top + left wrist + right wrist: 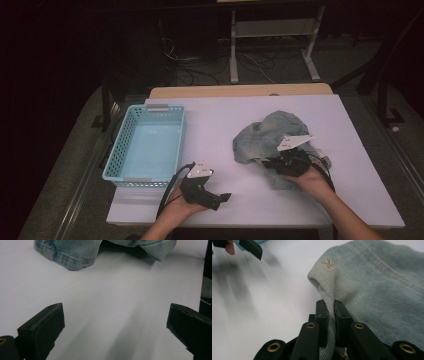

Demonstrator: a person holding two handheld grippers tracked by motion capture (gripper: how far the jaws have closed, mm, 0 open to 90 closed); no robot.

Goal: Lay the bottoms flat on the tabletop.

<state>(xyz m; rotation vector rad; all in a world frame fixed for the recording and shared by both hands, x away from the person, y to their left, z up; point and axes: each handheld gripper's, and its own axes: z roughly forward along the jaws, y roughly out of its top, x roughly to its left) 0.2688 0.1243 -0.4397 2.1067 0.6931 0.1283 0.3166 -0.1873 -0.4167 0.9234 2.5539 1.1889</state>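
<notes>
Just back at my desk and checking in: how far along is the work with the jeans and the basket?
Early stage. Done: the right tool has pinched a fold of the crumpled jeans. In hand: that grip, with the jeans bunched on the table. The left tool is open over bare table. Left: the blue basket holds nothing, so any folding or putting away remains.

Jeans fold pinched between the right gripper's jaws; table between the left gripper's jaws, jeans beyond them.
</notes>
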